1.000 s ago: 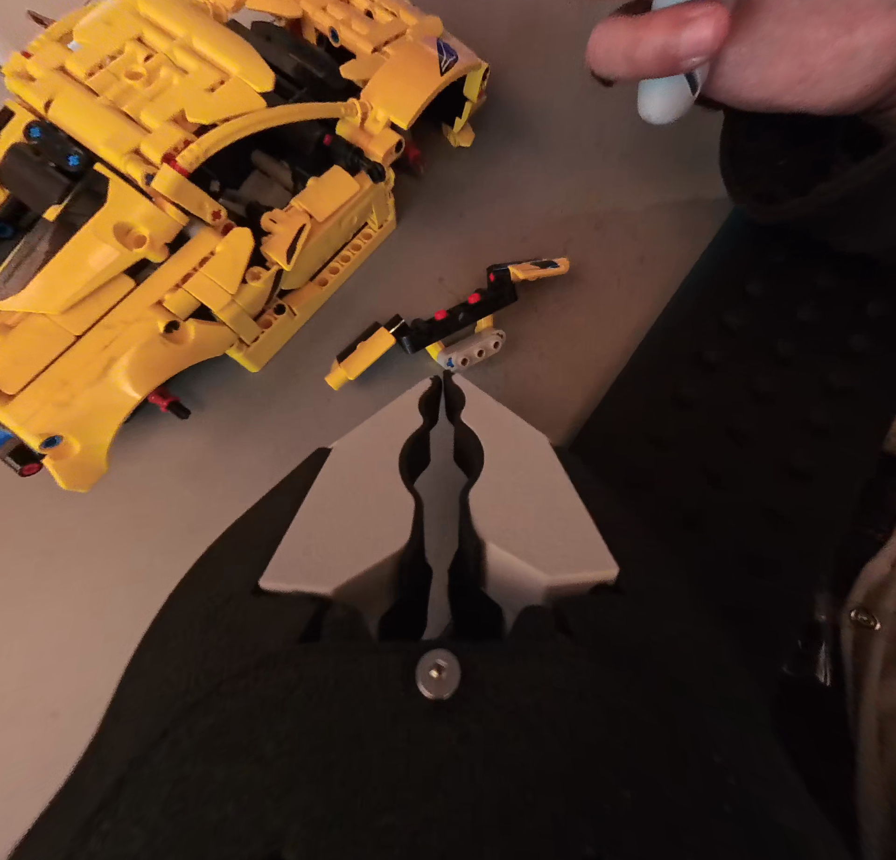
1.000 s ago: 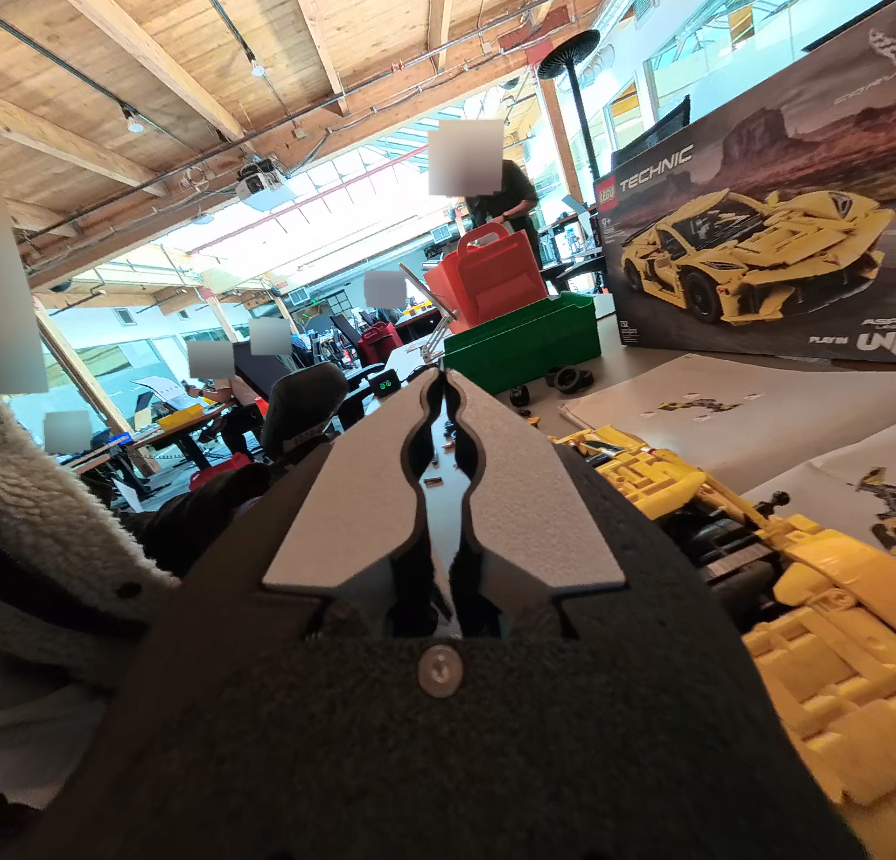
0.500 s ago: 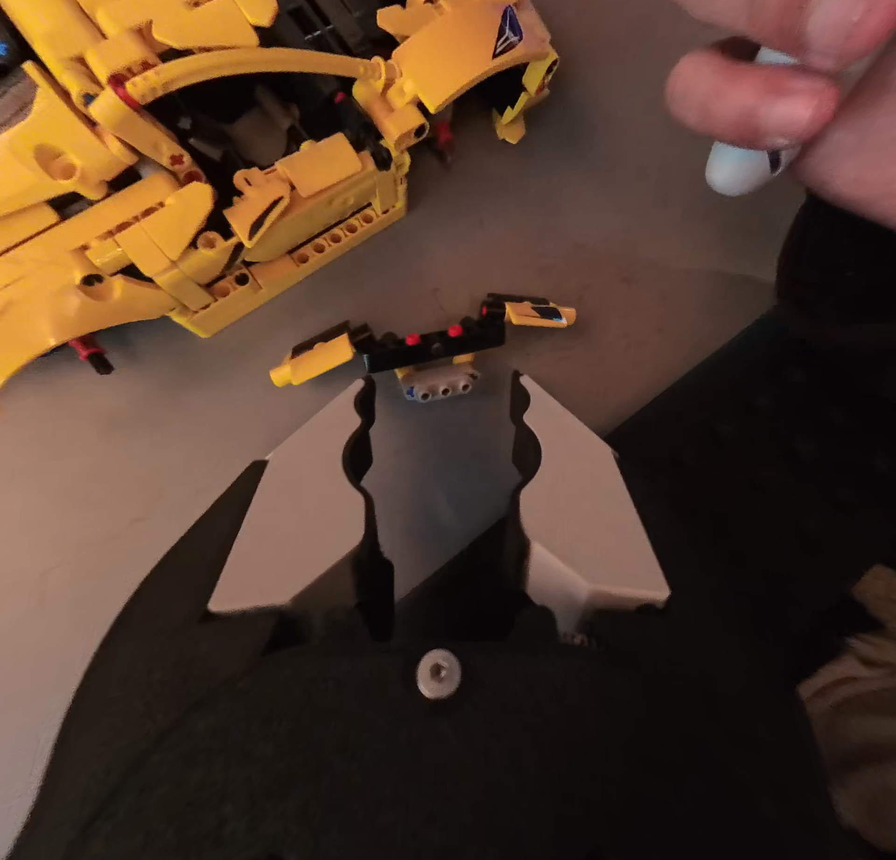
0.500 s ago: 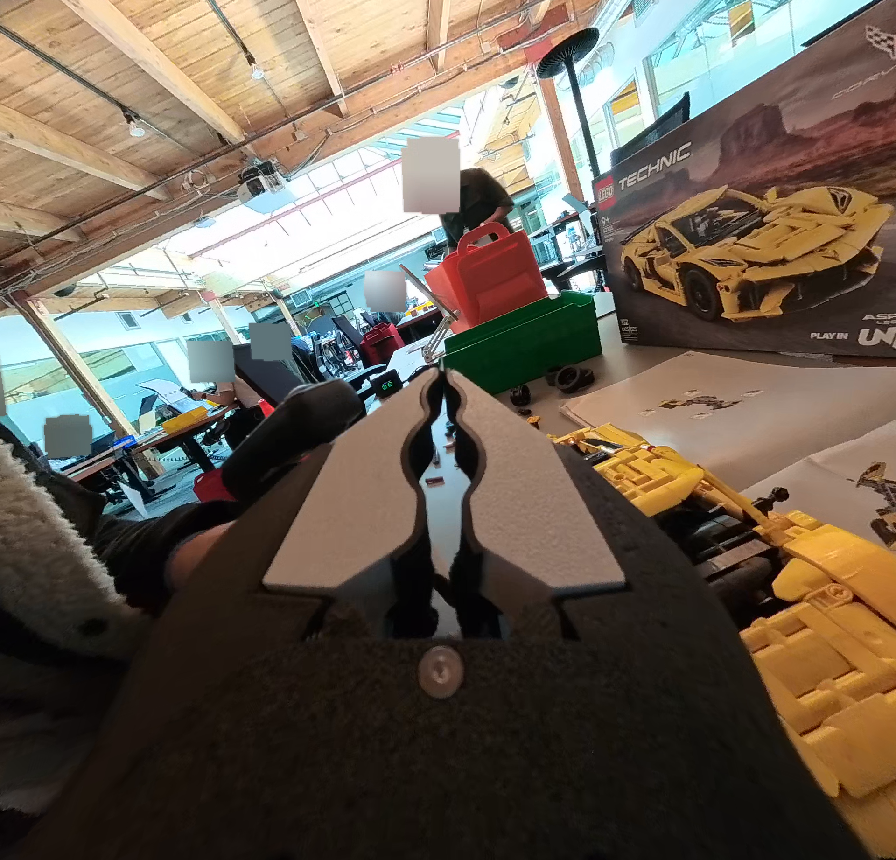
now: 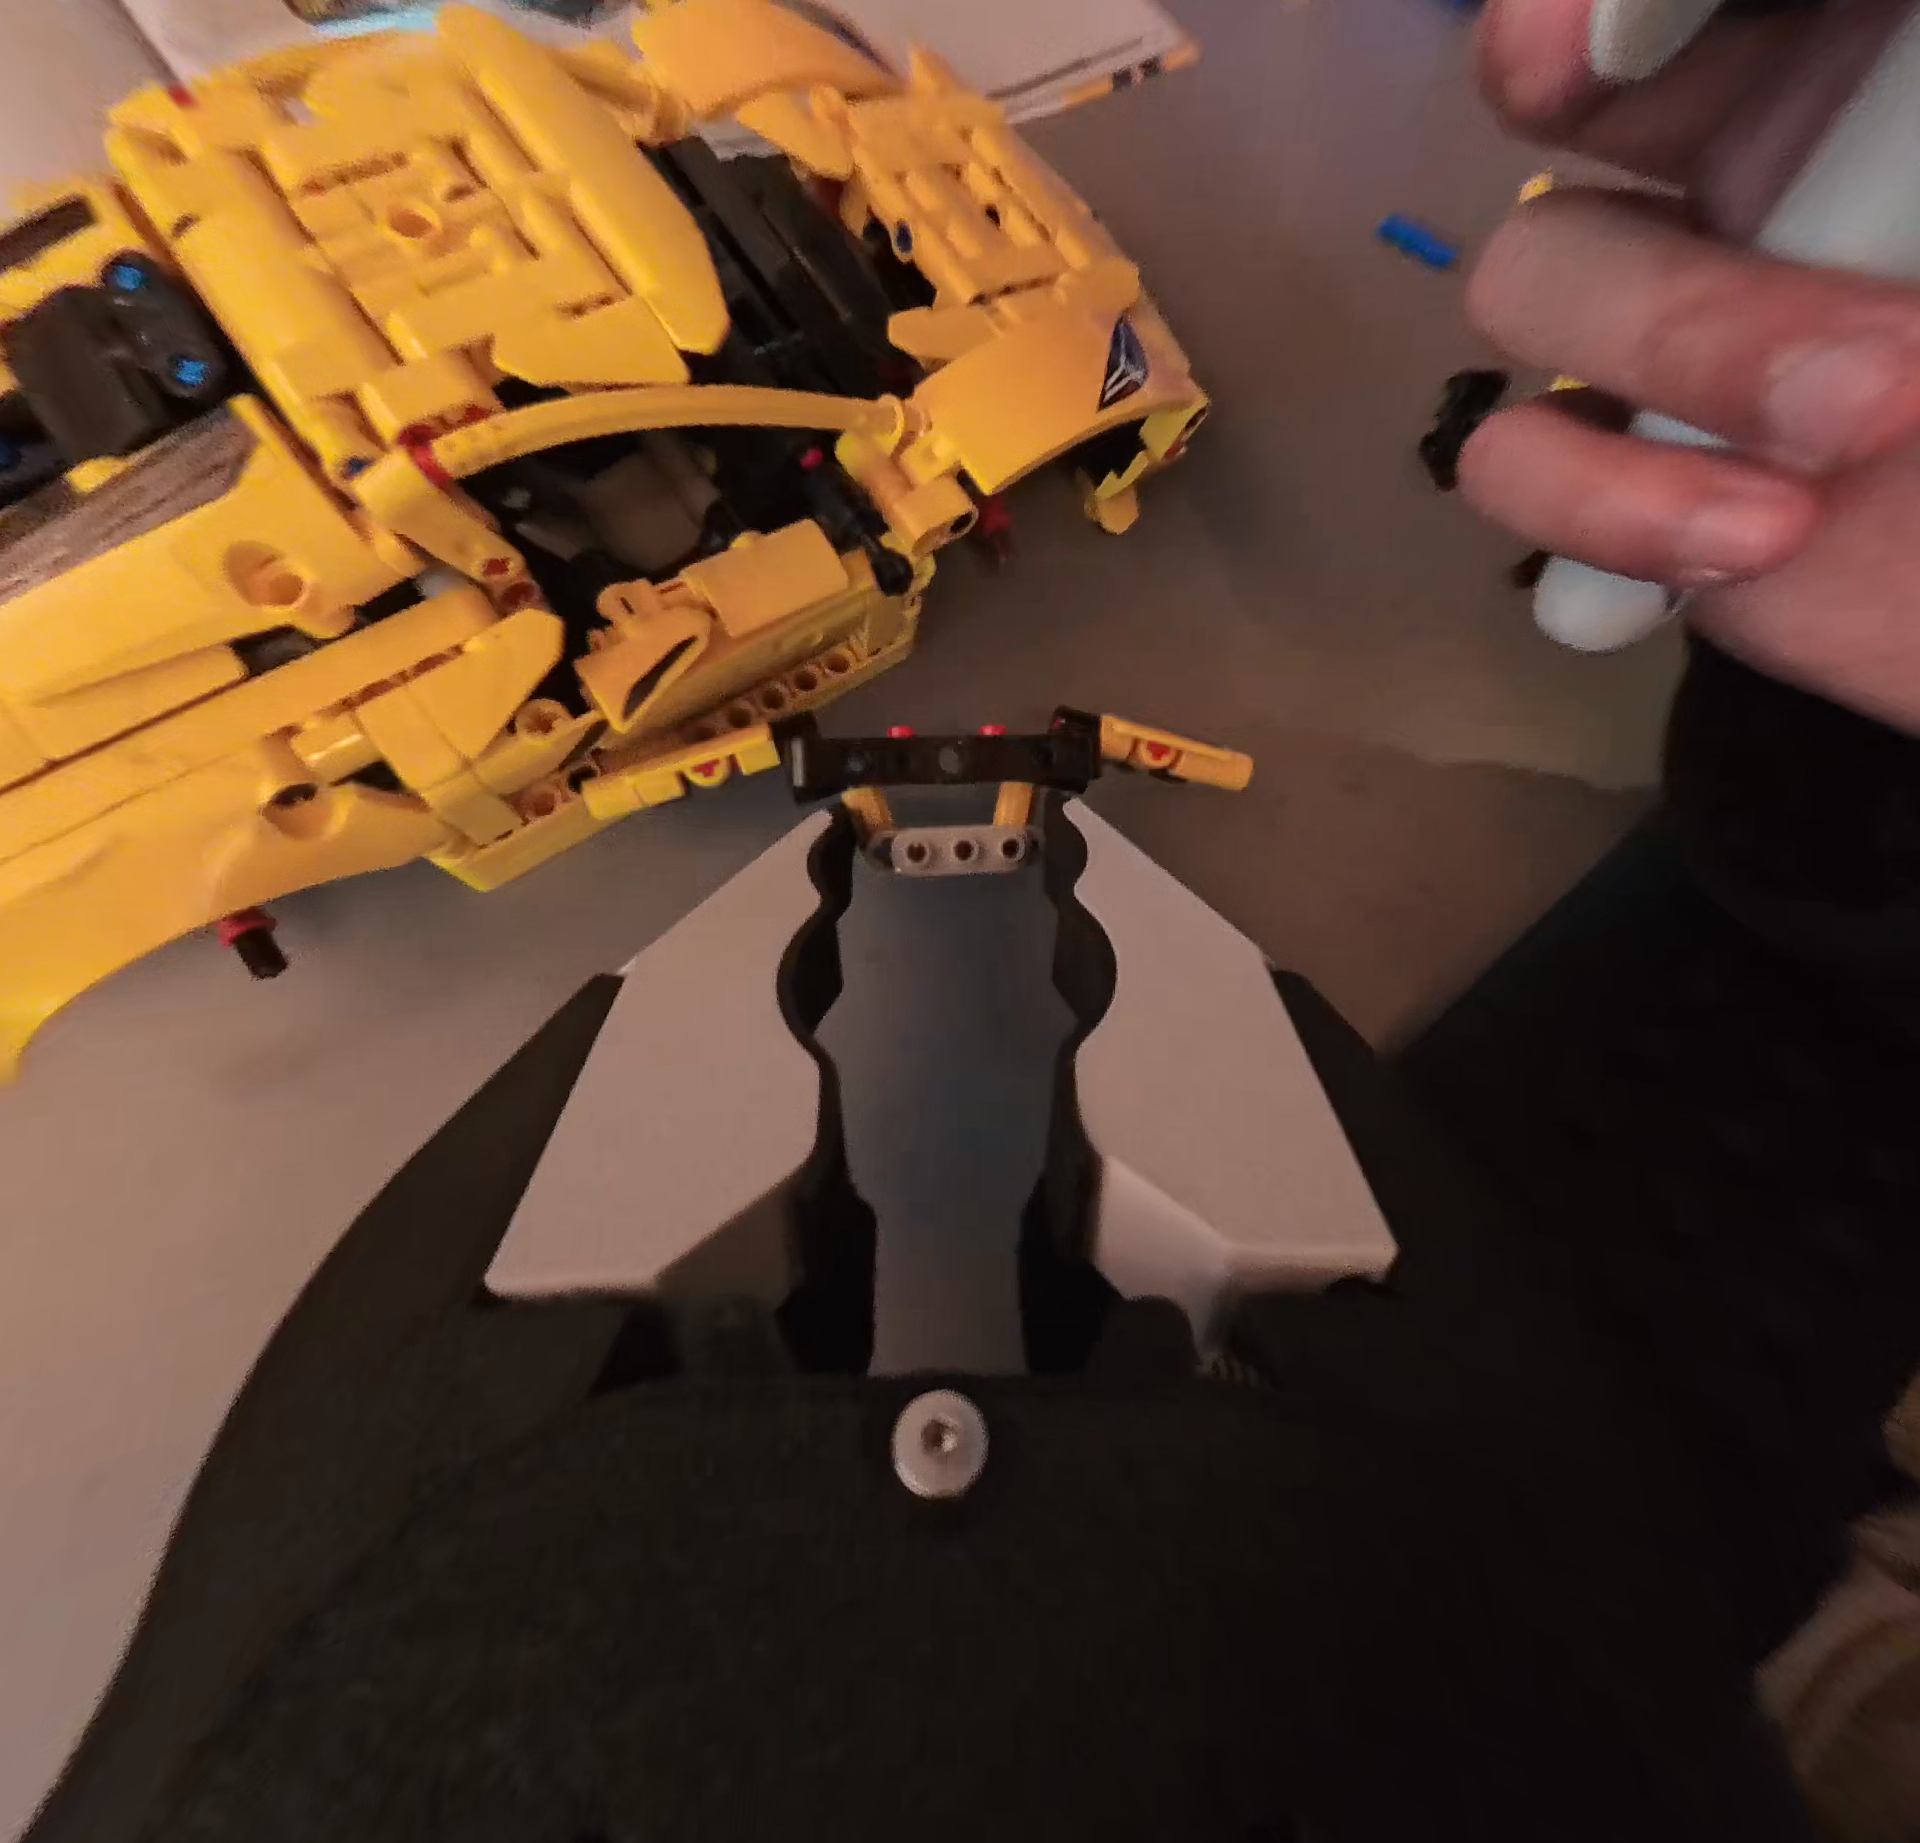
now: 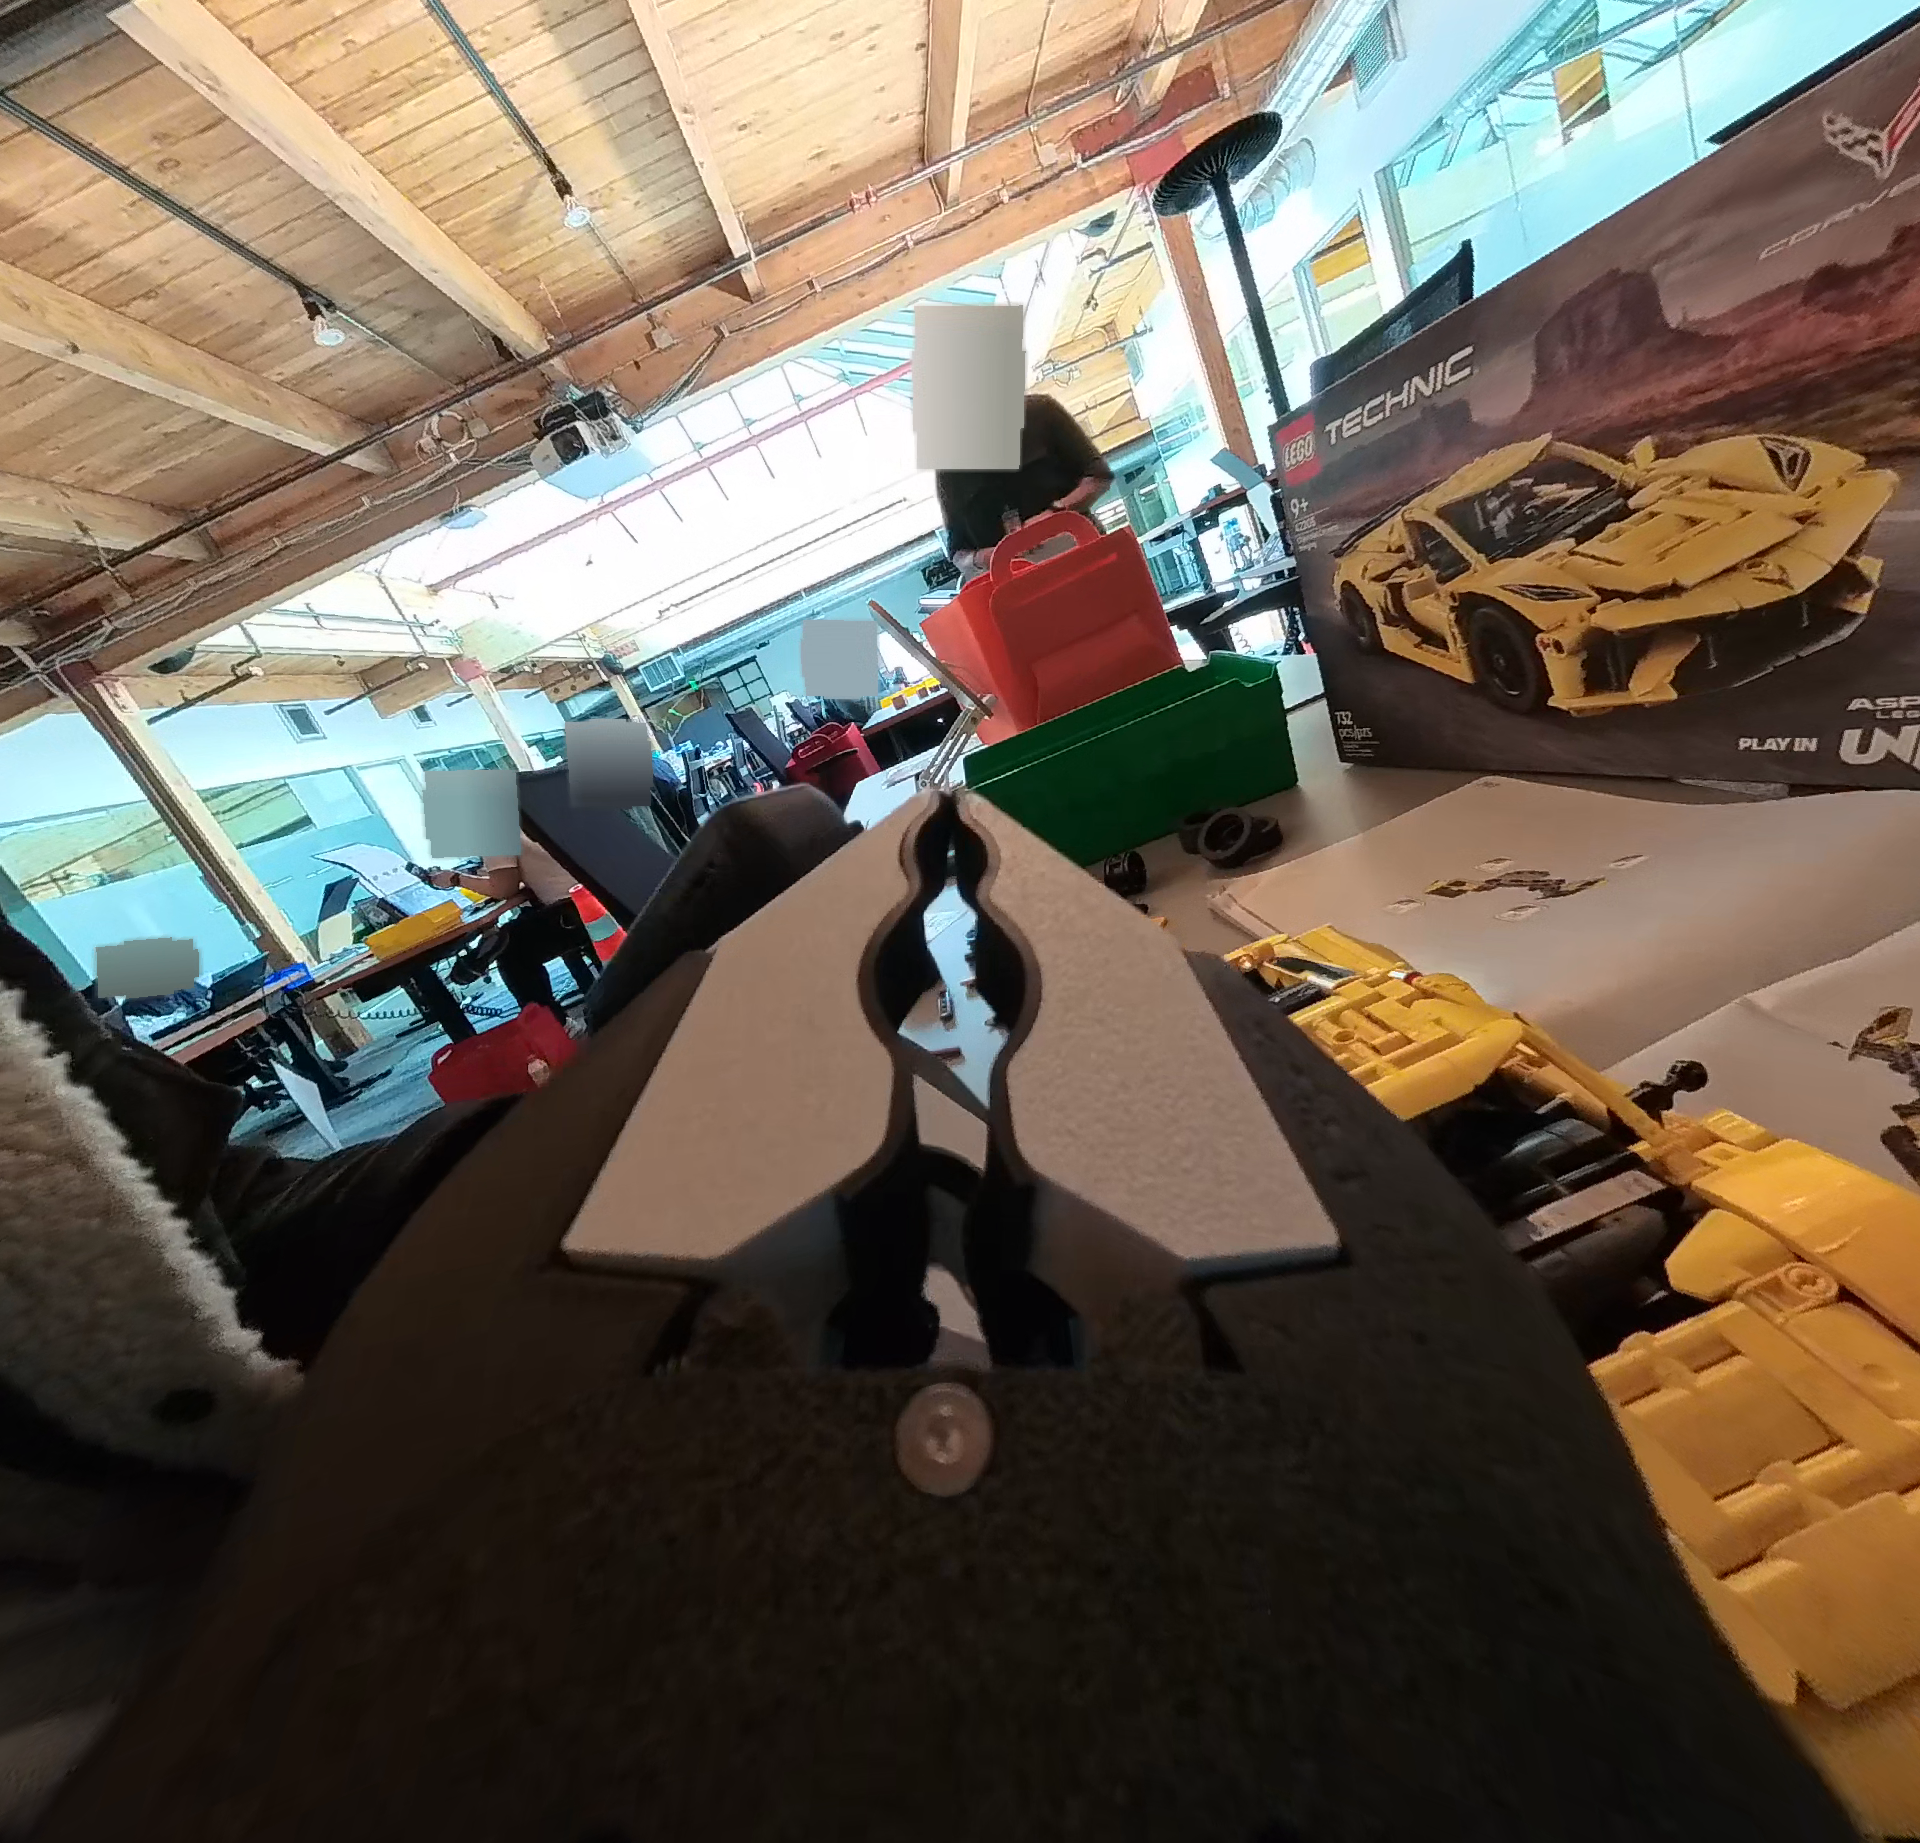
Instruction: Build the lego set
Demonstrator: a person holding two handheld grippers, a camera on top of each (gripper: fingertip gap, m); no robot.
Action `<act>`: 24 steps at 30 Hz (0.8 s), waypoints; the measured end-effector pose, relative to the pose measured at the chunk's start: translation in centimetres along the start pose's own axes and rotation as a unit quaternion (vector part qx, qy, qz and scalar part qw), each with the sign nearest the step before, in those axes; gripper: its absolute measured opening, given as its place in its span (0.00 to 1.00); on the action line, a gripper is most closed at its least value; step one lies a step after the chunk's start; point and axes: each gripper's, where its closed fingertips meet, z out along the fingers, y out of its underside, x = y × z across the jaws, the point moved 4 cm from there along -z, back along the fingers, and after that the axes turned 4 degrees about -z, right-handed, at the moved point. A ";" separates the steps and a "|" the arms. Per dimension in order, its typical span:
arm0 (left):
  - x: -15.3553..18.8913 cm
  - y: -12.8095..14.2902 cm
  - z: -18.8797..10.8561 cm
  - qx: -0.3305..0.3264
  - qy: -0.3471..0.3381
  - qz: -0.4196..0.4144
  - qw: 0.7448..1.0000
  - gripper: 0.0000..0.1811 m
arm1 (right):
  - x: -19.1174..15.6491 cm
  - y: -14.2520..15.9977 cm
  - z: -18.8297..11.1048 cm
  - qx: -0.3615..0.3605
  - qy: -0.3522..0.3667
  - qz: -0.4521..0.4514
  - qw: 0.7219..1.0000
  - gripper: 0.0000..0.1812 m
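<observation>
In the left wrist view a small sub-assembly lies at my fingertips: a black beam (image 5: pixel 935 759) with red pins, yellow ends and a grey three-hole beam (image 5: pixel 961 850) on two yellow struts. My left gripper (image 5: pixel 951 829) is closed on the grey beam, one pad at each end. The assembly's left yellow end reaches the side sill of the yellow lego car (image 5: pixel 416 339) on the grey table (image 5: pixel 1299 598). My right gripper (image 6: pixel 948 806) is shut with its tips together and points up over the table, beside the car (image 6: pixel 1714 1378).
A hand (image 5: pixel 1662 391) on a white handle is at the right, near a small black piece (image 5: pixel 1455 422) and a blue pin (image 5: pixel 1415 240). An instruction booklet (image 5: pixel 987 17) lies behind the car. A green bin (image 6: pixel 1143 765), red container (image 6: pixel 1060 630), tyres (image 6: pixel 1231 837) and set box (image 6: pixel 1610 546) stand farther off. The tips of one gripper are about 15 centimeters away from the tips of the other.
My left gripper opened from shut, straddled the grey beam and closed on it. The sub-assembly turned square to the gripper and now sits against the car's sill. The right gripper stayed shut.
</observation>
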 end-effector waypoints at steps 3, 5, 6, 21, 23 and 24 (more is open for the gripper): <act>1.2 -0.1 -2.5 0.044 0.075 0.019 0.996 0.20 | -0.1 -0.2 -0.1 0.006 -0.005 0.002 1.000 0.00; 1.3 -0.7 -5.1 0.106 0.123 0.044 0.986 0.20 | -0.6 -0.4 0.0 0.010 -0.014 -0.007 1.000 0.00; 0.9 -1.2 -6.6 0.147 0.151 0.043 0.977 0.20 | -1.1 -0.5 0.2 0.012 -0.024 -0.019 0.999 0.00; -2.4 -1.6 -15.4 0.264 0.425 -0.028 0.865 0.20 | -11.1 2.9 3.8 0.015 -0.111 -0.404 0.908 0.00; -2.5 -1.4 -15.2 0.263 0.410 -0.015 0.873 0.20 | -11.0 2.9 3.8 0.025 -0.101 -0.425 0.899 0.00; -2.7 -1.6 -15.3 0.270 0.404 -0.010 0.874 0.20 | -10.9 3.1 3.8 0.021 -0.093 -0.439 0.894 0.00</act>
